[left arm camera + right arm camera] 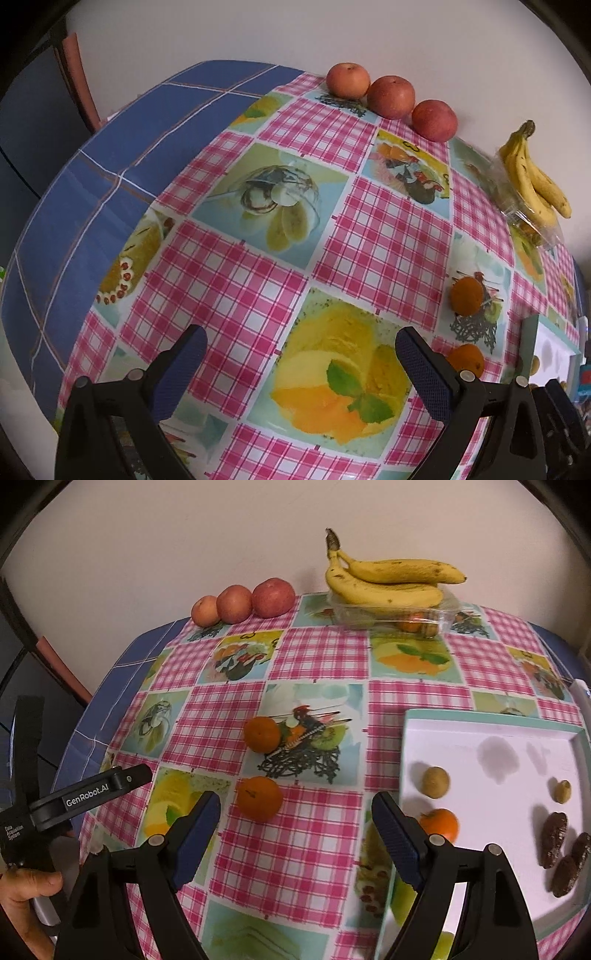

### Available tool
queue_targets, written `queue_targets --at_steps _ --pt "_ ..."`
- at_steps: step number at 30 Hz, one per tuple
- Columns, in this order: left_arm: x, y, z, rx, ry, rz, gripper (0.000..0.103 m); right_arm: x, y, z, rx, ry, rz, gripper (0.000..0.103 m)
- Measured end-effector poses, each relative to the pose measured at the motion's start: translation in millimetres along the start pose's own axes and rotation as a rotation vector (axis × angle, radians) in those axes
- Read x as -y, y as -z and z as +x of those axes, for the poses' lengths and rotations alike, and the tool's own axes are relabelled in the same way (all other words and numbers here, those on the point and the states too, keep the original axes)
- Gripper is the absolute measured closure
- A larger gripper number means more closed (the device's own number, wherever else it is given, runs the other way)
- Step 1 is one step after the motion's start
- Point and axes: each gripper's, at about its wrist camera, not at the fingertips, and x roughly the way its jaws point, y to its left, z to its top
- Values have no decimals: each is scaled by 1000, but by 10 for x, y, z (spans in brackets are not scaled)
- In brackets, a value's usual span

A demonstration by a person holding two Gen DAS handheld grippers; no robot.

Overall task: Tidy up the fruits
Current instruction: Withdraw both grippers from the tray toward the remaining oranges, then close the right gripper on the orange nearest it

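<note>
Two loose tangerines lie on the checked tablecloth, one nearer (259,798) and one farther (262,734). My right gripper (295,808) is open and holds nothing; the nearer tangerine sits just ahead, close to its left finger. A white tray (491,734) at the right holds a third tangerine (439,825), two small yellowish fruits (436,782) and dark dates (554,840). My left gripper (301,343) is open over a printed square with nothing in it. The two loose tangerines (467,296) are off to its right.
Three apples (234,603) line the wall at the back. Bananas (388,581) rest on a clear plastic box (391,614). A hand (29,886) holds the left device's body (92,794) at the table's left edge. Blue cloth (110,155) covers the left side.
</note>
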Motion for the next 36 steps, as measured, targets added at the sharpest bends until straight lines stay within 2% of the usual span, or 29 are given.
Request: queue_targets --at_steps 5,11,21,36 --pt "-35 -62 75 -5 3 -17 0 -57 -36 151 -14 -2 -9 18" --pt "-37 -147 88 25 -63 26 0 -132 -79 326 -33 -1 -22 18" --pt "-242 -185 235 7 -84 -44 0 -289 -110 540 -57 -23 -54 22" --pt "-269 -171 280 -12 -81 -48 0 -358 -8 768 -131 -5 -80 55"
